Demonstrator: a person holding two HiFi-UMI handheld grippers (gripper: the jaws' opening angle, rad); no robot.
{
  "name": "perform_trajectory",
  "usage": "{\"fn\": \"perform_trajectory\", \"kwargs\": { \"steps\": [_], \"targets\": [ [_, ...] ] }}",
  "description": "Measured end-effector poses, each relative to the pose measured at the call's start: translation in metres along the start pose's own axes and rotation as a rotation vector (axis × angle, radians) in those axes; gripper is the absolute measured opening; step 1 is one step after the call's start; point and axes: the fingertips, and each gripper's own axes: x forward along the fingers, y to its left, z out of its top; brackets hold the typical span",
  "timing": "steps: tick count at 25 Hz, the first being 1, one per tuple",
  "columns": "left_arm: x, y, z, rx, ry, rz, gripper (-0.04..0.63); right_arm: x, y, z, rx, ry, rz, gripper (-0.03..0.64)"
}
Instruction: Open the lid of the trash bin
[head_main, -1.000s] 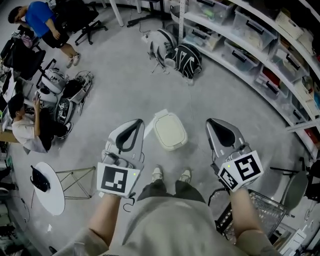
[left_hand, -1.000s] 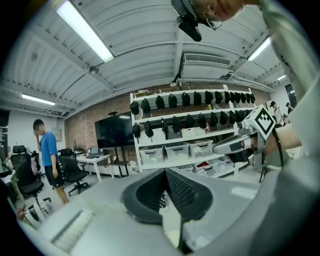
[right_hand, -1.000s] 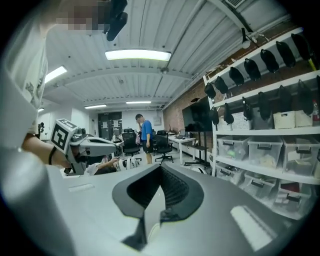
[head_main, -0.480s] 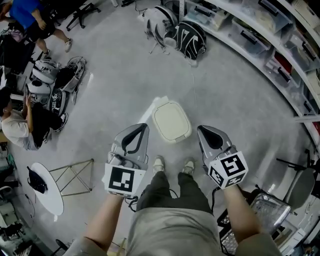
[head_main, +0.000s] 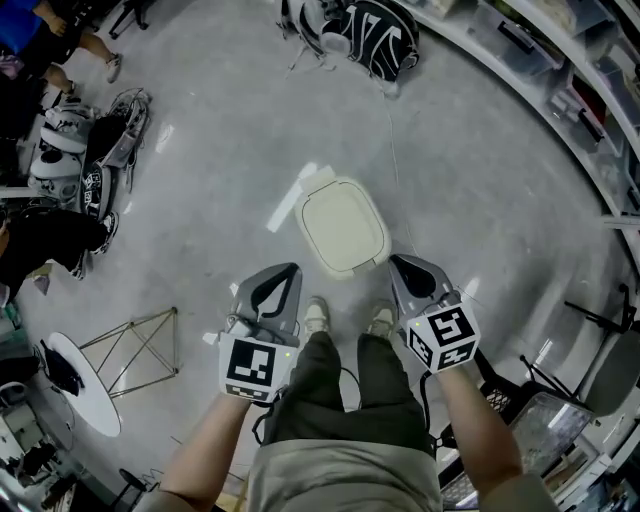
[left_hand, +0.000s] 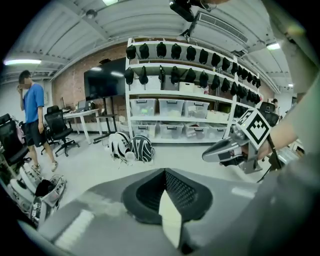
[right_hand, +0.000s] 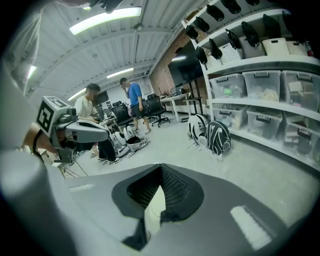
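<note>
Trash bin lid (head_main: 343, 228), cream plastic, rounded rectangle, isn't touched yet, so the step in hand looks like the approach to a lid edge. Both tongs are clenched with nothing between the jaws. The left gripper (head_main: 287, 272) is near-left of the bin and the right gripper (head_main: 396, 264) is just off its near-right corner. I'd release the right one's jaws first, find the free edge opposite the hinge, slip one jaw under the lip and lift in an arc, not straight up. A light bin may tip or skid on the grey concrete floor (head_main: 220, 120), so the left tong could steady the body. The bin stands on the floor just beyond the person's pale shoes (head_main: 316, 318), between the tongs. Its lid lies flat and shut. A small white tab (head_main: 312, 180) juts from the far-left edge, possibly the hinge, can't confirm.
</note>
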Motion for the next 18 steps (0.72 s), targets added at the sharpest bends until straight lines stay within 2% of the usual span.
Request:
{"fn": "perform_trajectory", "kwargs": {
  "steps": [10, 14, 18],
  "targets": [
    [0.07, -0.012, -0.136, 0.006, 0.172, -0.074, 0.002, 0.072, -0.015, -0.138, 0.005, 0.205, 0.029, 0.003],
    [0.093, -0.019, -0.178, -0.012, 0.216, -0.104, 0.002, 0.098, -0.022, -0.188, -0.034, 0.303, 0.046, 0.003],
    [0.107, -0.021, -0.212, -0.031, 0.257, -0.11, 0.002, 0.123, -0.034, -0.228, 0.052, 0.345, 0.051, 0.003]
  ]
}}
